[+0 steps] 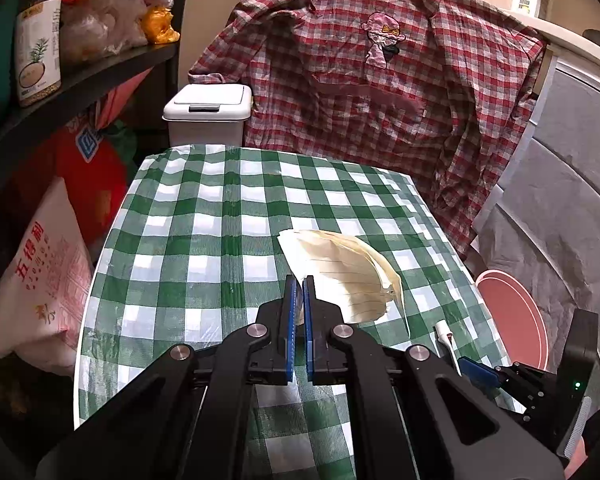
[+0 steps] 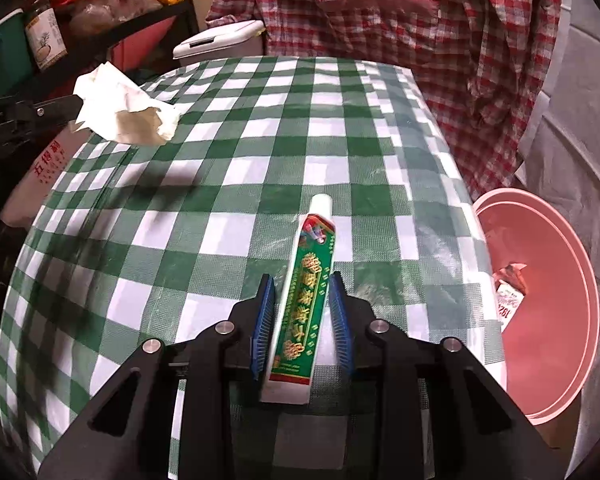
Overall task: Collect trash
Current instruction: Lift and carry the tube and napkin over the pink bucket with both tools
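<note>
My left gripper point(image 1: 299, 282) is shut on a crumpled sheet of lined paper point(image 1: 344, 272) and holds it above the green checked table point(image 1: 204, 216). The paper point(image 2: 124, 110) also shows in the right wrist view, lifted at the table's left side. A green toothpaste tube point(image 2: 306, 304) with a white cap lies on the table between the open fingers of my right gripper point(image 2: 302, 288). The fingers do not touch it. The tube's white cap point(image 1: 444, 330) and my right gripper point(image 1: 476, 372) show at the right of the left wrist view.
A pink basin point(image 2: 556, 308) sits off the table's right edge with a scrap of packaging inside. A white lidded bin point(image 1: 208, 114) stands behind the table. A red plaid shirt point(image 1: 380, 80) hangs at the back. Shelves with bags and a jar point(image 1: 38, 40) are left.
</note>
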